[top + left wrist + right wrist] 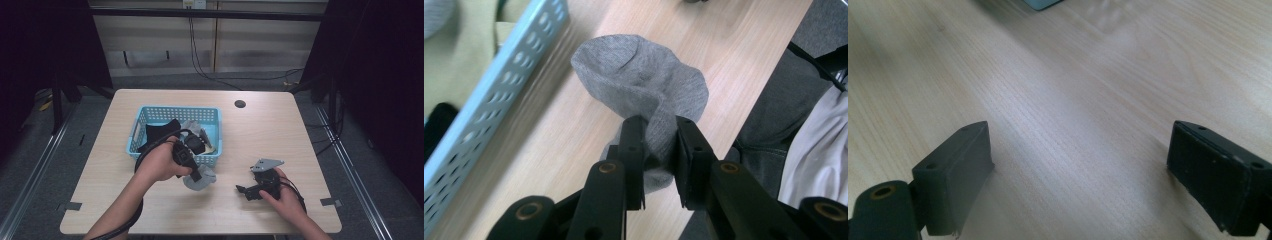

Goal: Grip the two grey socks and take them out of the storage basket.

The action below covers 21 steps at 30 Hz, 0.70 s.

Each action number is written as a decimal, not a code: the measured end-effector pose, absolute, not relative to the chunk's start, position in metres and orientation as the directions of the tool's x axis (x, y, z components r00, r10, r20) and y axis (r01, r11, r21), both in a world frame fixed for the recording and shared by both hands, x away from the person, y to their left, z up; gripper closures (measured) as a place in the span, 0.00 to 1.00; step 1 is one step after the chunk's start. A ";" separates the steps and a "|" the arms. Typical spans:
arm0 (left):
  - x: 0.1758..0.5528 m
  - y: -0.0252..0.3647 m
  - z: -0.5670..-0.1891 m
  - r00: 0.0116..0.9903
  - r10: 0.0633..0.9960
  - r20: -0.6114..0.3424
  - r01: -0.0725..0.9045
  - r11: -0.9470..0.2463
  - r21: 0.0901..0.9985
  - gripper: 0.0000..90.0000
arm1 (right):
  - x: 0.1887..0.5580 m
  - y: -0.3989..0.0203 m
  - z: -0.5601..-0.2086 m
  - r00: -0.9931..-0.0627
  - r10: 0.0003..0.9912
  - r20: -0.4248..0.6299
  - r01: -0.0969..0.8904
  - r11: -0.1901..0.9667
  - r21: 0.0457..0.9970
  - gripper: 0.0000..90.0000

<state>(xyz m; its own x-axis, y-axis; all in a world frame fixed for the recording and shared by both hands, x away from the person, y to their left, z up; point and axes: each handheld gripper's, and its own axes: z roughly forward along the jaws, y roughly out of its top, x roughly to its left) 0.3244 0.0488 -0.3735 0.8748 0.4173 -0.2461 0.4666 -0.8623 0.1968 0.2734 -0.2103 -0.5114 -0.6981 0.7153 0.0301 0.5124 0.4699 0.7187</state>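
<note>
Grey sock [644, 85] pinched in your left gripper [659, 150]: set it down clear of the basket [210, 159] toward the table's [150, 210] near edge, right gripper [1080, 165] spread and idle.

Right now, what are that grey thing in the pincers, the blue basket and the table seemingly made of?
The grey sock looks like soft knitted fabric, matt: it bunches and folds where the left gripper pinches it. The blue basket looks like moulded plastic: thin walls pierced with regular holes, a slight sheen. The table shows pale wood grain, smooth; whether solid wood or a printed laminate I cannot tell.
</note>
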 end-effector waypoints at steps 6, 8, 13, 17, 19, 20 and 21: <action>0.324 0.044 -0.383 0.879 0.410 -0.242 0.457 -0.870 0.188 0.83 | 0.273 -0.210 -0.511 -0.698 0.715 0.030 0.512 0.470 0.719 0.12; 0.324 0.043 -0.386 0.886 0.399 -0.238 0.445 -0.875 0.190 0.83 | 0.273 -0.210 -0.511 -0.698 0.716 0.031 0.514 0.469 0.719 0.12; 0.324 0.041 -0.390 0.889 0.392 -0.238 0.439 -0.876 0.200 0.82 | 0.273 -0.210 -0.511 -0.698 0.715 0.030 0.512 0.470 0.719 0.12; 0.324 0.041 -0.392 0.889 0.397 -0.228 0.443 -0.873 0.205 0.69 | 0.273 -0.210 -0.511 -0.698 0.715 0.030 0.512 0.470 0.719 0.12; 0.324 0.042 -0.390 0.884 0.407 -0.232 0.454 -0.866 0.210 0.67 | 0.273 -0.210 -0.511 -0.698 0.716 0.030 0.513 0.470 0.719 0.12; 0.325 0.043 -0.389 0.884 0.407 -0.230 0.453 -0.867 0.206 0.67 | 0.273 -0.210 -0.511 -0.698 0.716 0.029 0.512 0.470 0.718 0.12; 0.325 0.044 -0.387 0.882 0.411 -0.229 0.457 -0.866 0.204 0.67 | 0.273 -0.210 -0.511 -0.698 0.716 0.031 0.513 0.469 0.719 0.12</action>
